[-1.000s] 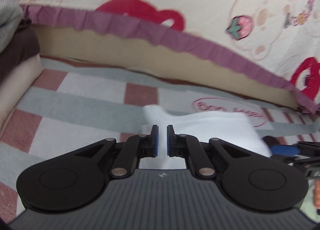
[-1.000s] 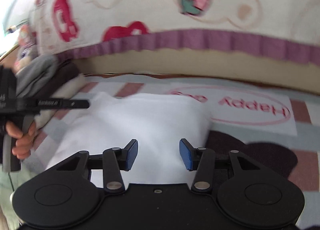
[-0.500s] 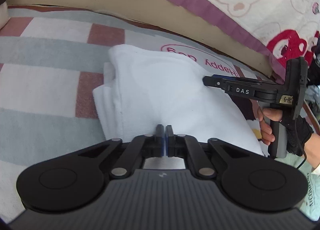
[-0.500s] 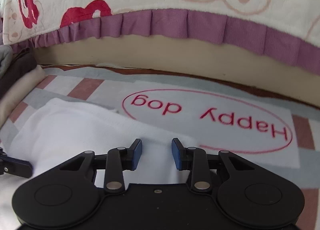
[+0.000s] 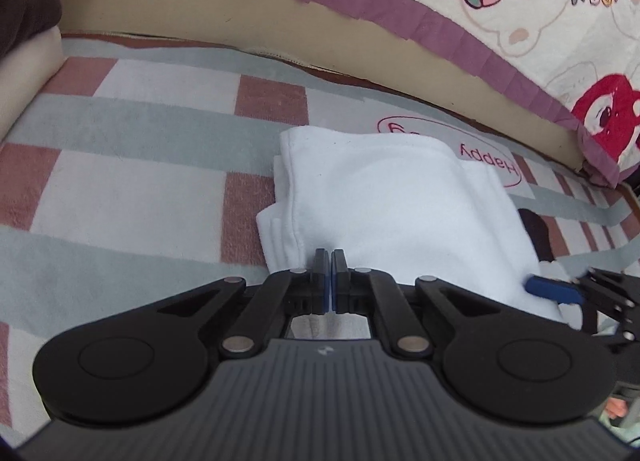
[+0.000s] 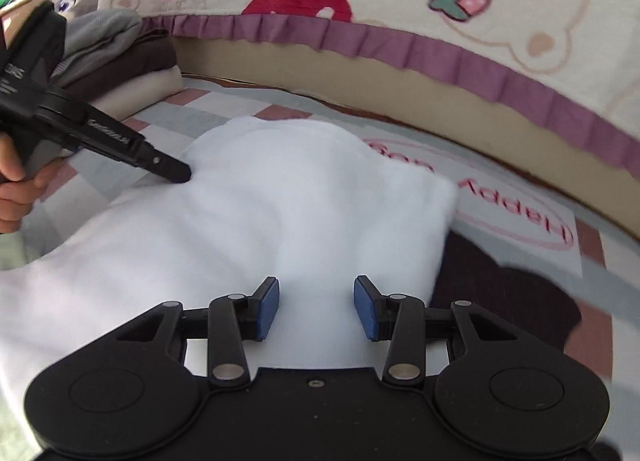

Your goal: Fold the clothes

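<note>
A folded white garment [image 5: 384, 201] lies on a checked blanket [image 5: 132, 197]; it also fills the middle of the right wrist view [image 6: 280, 213]. My left gripper [image 5: 331, 257] is shut, its tips at the garment's near edge, with no cloth visibly between them. It shows from the side in the right wrist view [image 6: 176, 175], touching the garment's left side. My right gripper [image 6: 316, 307] is open over the garment's near part, empty. Its blue fingertip [image 5: 552, 289] shows at the garment's right corner in the left wrist view.
A cream quilt with strawberries and a purple frill [image 5: 420, 21] runs along the back. A stack of folded grey, brown and cream clothes [image 6: 120, 57] sits at the far left. A "Happy dog" patch [image 6: 516, 213] on the blanket lies beyond the garment.
My right gripper has opened wider and pulled back over the garment. My left gripper stays shut at the garment's edge; its view has shifted, with the right gripper now lower at the garment's right corner.
</note>
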`<state>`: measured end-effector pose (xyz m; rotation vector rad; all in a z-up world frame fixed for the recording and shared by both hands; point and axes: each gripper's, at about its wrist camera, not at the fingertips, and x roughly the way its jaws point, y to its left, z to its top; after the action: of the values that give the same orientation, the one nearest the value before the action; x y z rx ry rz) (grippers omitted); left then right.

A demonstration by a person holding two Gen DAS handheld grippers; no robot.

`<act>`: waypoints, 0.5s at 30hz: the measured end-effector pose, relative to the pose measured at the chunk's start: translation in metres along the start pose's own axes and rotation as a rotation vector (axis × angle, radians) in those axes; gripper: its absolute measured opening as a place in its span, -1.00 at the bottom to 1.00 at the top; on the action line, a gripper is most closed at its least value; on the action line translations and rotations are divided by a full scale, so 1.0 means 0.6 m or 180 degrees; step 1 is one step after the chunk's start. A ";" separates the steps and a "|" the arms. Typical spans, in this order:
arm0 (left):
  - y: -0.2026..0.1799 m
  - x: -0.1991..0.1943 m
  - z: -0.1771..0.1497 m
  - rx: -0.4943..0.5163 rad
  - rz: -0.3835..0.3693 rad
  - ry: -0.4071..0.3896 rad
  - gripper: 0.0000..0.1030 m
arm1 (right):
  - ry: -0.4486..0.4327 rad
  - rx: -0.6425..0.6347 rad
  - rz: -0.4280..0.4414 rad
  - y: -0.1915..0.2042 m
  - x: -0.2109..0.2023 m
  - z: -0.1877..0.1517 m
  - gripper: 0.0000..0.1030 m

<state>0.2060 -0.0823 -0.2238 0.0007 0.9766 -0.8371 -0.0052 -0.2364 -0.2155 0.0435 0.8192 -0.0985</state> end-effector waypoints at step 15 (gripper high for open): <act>-0.002 -0.016 0.003 -0.0131 0.0063 -0.0035 -0.82 | 0.0411 0.0982 0.0333 -0.039 -0.115 -0.116 -0.07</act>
<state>0.2039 -0.0778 -0.2155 -0.0297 0.9818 -0.7980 -0.1052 -0.2495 -0.2127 0.3866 0.9233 -0.1236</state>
